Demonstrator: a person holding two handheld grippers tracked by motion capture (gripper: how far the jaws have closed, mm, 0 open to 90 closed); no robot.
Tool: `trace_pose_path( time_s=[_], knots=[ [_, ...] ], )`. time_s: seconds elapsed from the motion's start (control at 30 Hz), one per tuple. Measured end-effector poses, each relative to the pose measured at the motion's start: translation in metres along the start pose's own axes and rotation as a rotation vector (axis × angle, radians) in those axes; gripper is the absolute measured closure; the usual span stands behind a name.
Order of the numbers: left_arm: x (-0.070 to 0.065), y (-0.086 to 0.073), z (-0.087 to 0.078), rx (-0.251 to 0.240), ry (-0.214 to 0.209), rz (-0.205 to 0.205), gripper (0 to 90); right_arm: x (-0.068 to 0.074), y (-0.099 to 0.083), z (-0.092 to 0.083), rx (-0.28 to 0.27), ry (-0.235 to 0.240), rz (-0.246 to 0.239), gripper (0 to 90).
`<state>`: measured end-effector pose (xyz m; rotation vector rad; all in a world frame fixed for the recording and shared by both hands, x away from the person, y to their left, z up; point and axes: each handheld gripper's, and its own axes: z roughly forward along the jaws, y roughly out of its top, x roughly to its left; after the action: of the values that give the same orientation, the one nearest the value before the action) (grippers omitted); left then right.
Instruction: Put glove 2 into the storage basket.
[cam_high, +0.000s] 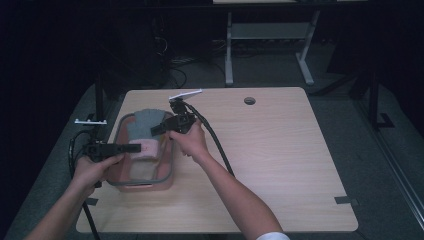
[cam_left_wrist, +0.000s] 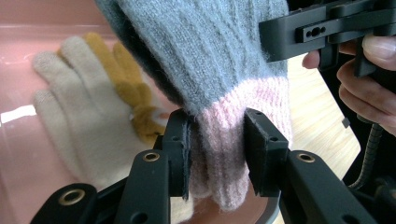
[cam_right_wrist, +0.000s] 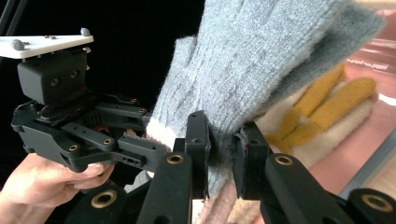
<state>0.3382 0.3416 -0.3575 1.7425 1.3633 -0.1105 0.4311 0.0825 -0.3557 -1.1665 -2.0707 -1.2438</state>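
A grey knit glove (cam_high: 144, 123) with a pink cuff (cam_high: 148, 149) hangs over a pink bin (cam_high: 167, 181) at the table's left. My left gripper (cam_high: 136, 148) is shut on the pink cuff (cam_left_wrist: 219, 140), pads pressed into the knit. My right gripper (cam_high: 155, 129) is shut on the grey part of the glove (cam_right_wrist: 247, 60), which bunches between its pads. In the left gripper view the right gripper (cam_left_wrist: 327, 28) and its hand show at upper right. A cream glove with mustard fingers (cam_left_wrist: 88, 107) lies on the bin's floor beneath the held glove, and shows again as cream glove (cam_right_wrist: 322, 116).
The bin has a dark grey rim (cam_high: 150, 182). A wooden table (cam_high: 280, 165) stretches bare to the right, with a round cable hole (cam_high: 249, 100) near its far edge. The right gripper's cable (cam_high: 220, 150) trails across the table. A desk frame (cam_high: 270, 35) stands on the floor behind.
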Motion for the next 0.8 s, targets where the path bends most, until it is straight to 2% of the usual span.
trace_pose_path(
  time_s=[0.23,0.57,0.8],
  knots=[
    [0.007,-0.003,-0.001,0.013,0.012,-0.004,63.9,-0.001,0.0,0.01,0.015,-0.005,0.002,77.7],
    [0.011,-0.008,0.0,0.049,0.051,-0.007,63.8,-0.005,-0.002,0.024,0.051,-0.019,-0.002,77.8],
    [0.018,-0.015,0.006,0.083,0.075,-0.011,63.6,-0.008,-0.005,0.035,0.096,-0.063,-0.021,77.7]
  ],
)
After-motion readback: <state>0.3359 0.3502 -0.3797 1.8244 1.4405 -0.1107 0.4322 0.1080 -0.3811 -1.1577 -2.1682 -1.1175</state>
